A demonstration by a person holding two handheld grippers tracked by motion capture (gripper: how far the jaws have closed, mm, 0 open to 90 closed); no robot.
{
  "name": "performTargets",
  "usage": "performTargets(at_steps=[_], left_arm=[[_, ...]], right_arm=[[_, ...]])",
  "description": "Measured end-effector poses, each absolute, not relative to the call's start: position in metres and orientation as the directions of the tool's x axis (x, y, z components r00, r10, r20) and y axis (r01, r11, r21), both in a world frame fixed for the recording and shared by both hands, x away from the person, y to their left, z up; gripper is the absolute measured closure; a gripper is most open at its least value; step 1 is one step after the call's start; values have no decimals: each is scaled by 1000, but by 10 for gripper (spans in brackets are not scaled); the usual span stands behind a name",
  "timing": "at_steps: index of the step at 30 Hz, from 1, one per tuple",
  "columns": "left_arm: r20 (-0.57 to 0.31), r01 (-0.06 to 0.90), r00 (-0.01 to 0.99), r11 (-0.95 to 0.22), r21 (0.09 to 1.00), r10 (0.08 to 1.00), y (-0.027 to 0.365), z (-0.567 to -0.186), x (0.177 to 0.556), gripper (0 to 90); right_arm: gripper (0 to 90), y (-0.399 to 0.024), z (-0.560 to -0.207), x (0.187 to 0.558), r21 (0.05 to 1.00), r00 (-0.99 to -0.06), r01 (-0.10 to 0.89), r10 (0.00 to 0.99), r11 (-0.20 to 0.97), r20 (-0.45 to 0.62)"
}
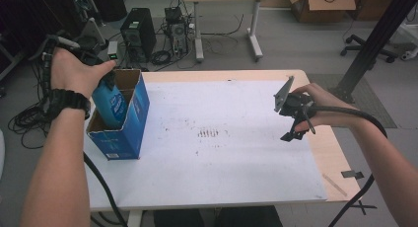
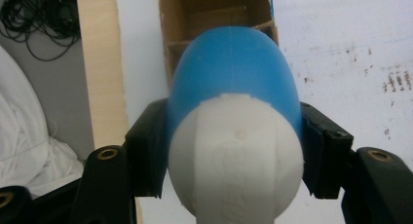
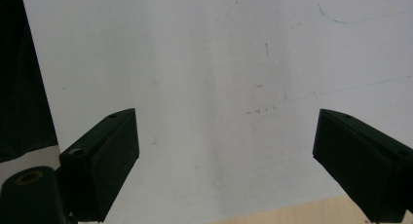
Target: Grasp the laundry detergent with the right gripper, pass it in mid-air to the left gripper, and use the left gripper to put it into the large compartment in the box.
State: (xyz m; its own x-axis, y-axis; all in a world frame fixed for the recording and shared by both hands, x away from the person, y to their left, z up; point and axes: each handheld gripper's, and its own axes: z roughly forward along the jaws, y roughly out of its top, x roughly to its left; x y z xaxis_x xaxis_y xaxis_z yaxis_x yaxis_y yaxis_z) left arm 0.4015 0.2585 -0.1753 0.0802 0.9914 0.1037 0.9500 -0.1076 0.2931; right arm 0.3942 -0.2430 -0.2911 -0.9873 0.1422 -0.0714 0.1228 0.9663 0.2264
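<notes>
**Bottle halfway in the box**

The left hand-held gripper [image 2: 234,151] pinches a blue bottle [image 1: 109,102] by its white cap [image 2: 236,158]. The bottle stands partly inside the blue cardboard box [image 1: 129,123] on the desk [image 1: 236,153]. The right hand-held gripper [image 3: 226,160] is spread wide, holding nothing. I think letting go is left.

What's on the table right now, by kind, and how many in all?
Blue bottle with white cap, held by the left tool inside the box: 1
Open blue cardboard box: 1
Total: 2
</notes>
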Motion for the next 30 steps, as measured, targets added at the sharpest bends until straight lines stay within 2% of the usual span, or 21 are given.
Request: performTargets(at_steps=[12,30], left_arm=[[86,966,84,-103,239,993,262,-225,411,383],[79,976,84,-98,193,993,264,-260,415,383]], right_arm=[[100,-245,-296,394,234,-988,125,144,964,-63],[106,-246,-299,393,240,-987,130,148,962,-61]])
